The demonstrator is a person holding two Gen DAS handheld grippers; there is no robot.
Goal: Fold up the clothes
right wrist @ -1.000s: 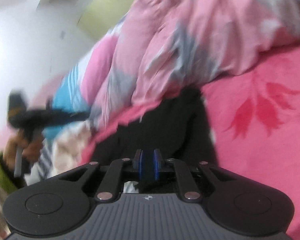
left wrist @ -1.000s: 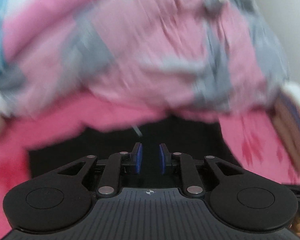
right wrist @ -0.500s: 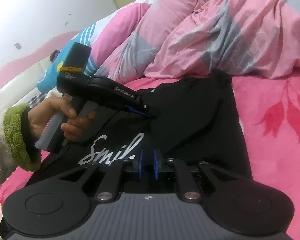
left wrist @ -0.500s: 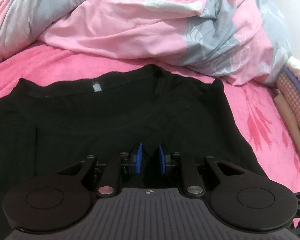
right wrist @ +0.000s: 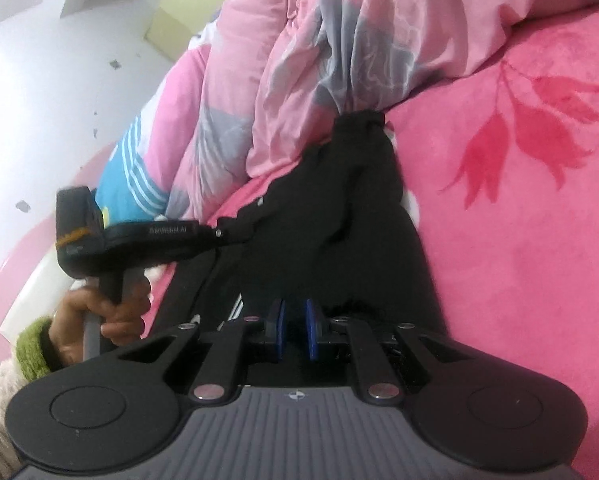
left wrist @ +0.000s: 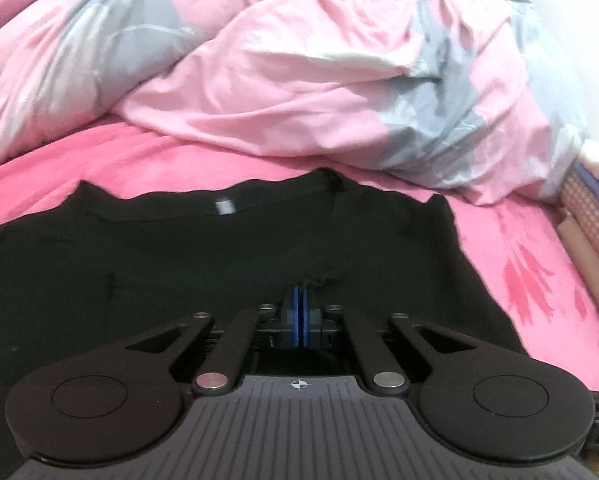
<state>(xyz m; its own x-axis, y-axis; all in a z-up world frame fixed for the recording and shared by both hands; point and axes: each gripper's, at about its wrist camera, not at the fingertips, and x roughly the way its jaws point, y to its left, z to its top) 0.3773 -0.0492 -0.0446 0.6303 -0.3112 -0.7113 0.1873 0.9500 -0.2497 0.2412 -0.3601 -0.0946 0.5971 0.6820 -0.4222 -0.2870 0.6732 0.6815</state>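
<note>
Two grippers: both work on one black T-shirt [left wrist: 219,264] that lies on the pink bedsheet [left wrist: 531,280], its collar edge toward the pink-and-grey duvet [left wrist: 299,92].
Left gripper [left wrist: 300,312]: its blue pads are now pressed together with a pucker of black cloth at the tips, where half a second ago they stood apart over flat fabric; it has pinched the shirt.
Right gripper [right wrist: 295,332]: its jaws stand apart, wider than half a second ago, with black cloth lying between and below them; nothing is held.
Shirt shape: in the right wrist view the cloth is drawn up toward the other gripper, seen at [right wrist: 215,234], and the printed lettering visible half a second ago no longer shows, so the body has bunched or turned over.
Collar tag [left wrist: 224,207]: visible at the neckline, near the duvet edge.
Meaning for the task: in my judgement a fold has just begun from the left side, and the right side has yet to take its hold.
Risk: one-sided lifting may drag the shirt askew toward the duvet.
</note>
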